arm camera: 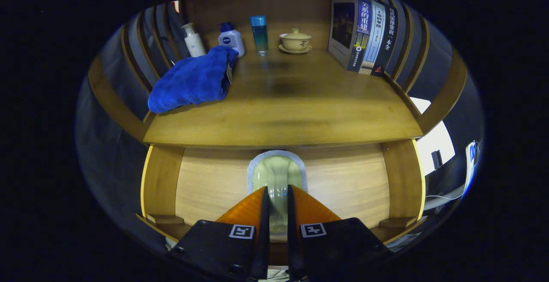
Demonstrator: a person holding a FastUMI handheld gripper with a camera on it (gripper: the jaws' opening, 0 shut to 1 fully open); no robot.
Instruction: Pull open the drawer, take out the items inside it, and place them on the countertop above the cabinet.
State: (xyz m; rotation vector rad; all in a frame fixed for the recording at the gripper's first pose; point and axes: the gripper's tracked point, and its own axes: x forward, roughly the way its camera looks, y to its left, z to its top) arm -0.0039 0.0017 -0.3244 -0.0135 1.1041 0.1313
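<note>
Drawer point(343, 179) of pale wood sits closed, its green handle point(276, 175) clamped between your narrowed fingers point(263, 205).

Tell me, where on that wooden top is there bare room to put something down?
The widest bare stretch of the countertop is its middle and front, between the blue cloth and the books. The back edge is crowded: two lotion bottles, a blue bottle and a lidded cup. The gripper is closed on the drawer handle below.
</note>
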